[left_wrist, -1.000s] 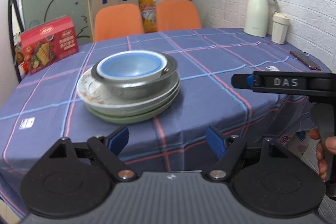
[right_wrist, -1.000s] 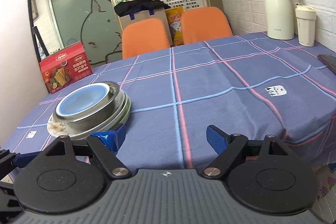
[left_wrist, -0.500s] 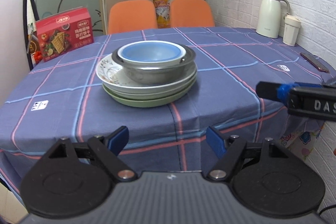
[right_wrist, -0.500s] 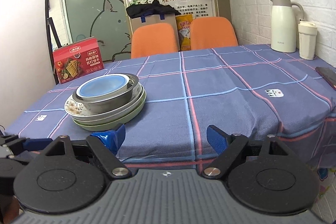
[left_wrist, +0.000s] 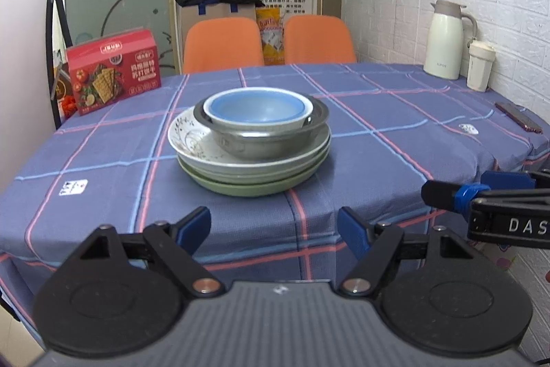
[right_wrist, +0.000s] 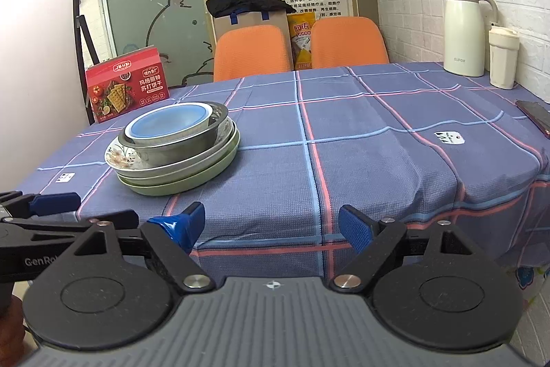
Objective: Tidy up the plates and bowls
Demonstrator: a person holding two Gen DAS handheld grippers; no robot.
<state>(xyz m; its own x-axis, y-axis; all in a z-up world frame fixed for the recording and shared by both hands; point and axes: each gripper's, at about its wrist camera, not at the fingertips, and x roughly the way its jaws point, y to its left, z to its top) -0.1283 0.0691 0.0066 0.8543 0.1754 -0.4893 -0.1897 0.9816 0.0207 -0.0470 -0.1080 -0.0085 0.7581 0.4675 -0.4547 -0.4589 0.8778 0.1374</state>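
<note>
With the blue bowl (left_wrist: 257, 107) nested atop the stack of plates (left_wrist: 254, 160) near the table's (right_wrist: 378, 167) left edge, both the left gripper (left_wrist: 275, 226) and the right gripper (right_wrist: 271, 224) hang spread and empty off the near edge (sorting looks finished, or unstarted).

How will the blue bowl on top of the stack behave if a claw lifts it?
The blue bowl sits loose in the metal bowl, so it should lift free. Its smooth, rounded rim may slip in a pinch. It looks thin-walled, probably light.
</note>
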